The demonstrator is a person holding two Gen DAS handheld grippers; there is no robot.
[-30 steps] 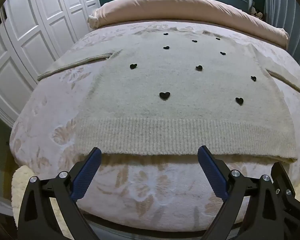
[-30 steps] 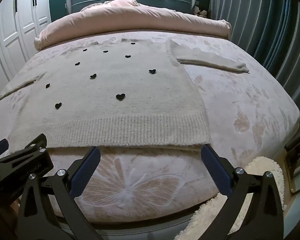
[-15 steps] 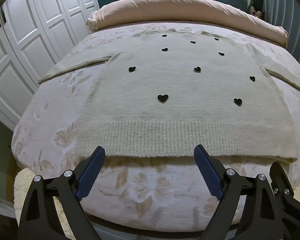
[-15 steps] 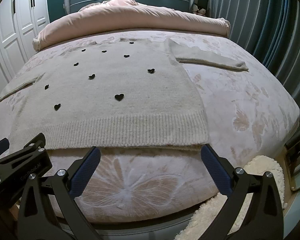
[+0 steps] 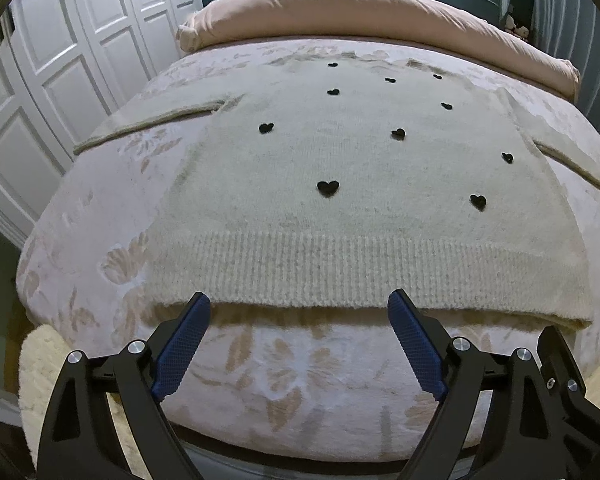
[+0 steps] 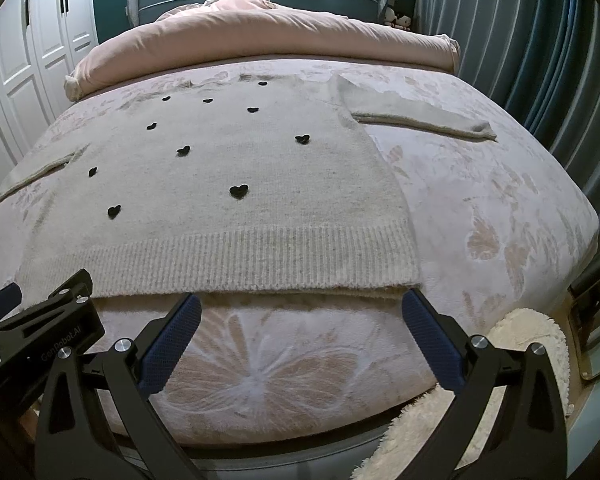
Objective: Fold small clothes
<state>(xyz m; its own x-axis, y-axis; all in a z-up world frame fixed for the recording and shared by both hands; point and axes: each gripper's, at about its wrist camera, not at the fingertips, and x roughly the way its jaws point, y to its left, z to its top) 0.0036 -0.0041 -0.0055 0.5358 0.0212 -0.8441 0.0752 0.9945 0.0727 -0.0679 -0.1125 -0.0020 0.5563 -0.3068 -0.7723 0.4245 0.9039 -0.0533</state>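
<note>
The left gripper [image 5: 299,311] hangs just short of the sweater's [image 5: 352,184] ribbed hem [image 5: 364,268], its blue textured fingers [image 5: 180,346] spread wide with nothing between them; the jaws have just been closing a little, on nothing. The right gripper [image 6: 300,312] sits beside it toward the hem's right corner, its jaws likewise wide apart and empty, with the fingertips almost at the hem's edge but not touching it.

The sweater lies flat and face up on the bed [image 6: 500,208], hem nearest the grippers, neckline toward the rolled pink duvet [image 6: 260,28] beyond it. The left sleeve [image 5: 156,120] and the right sleeve [image 6: 420,116] stretch straight out from the body to either side. It is a pale, fuzzy knit dotted with small black hearts [image 5: 327,188], the hem band thicker and ridged.

It should handle as something soft, light and limp: it will sag and stretch when lifted, and the fuzzy knit will likely drag against the plush floral bedspread rather than slide. The ribbed hem corners look like the firmest places to pinch, being doubled and slightly lifted off the cover; the sleeve cuffs are the other sensible holds for bringing the sleeves inward.

Beyond the sweater's left sleeve stand white panelled wardrobe doors [image 5: 60,92]; beyond its right sleeve hang blue-grey curtains [image 6: 520,40]. A shaggy cream rug [image 6: 512,344] lies below the bed.
</note>
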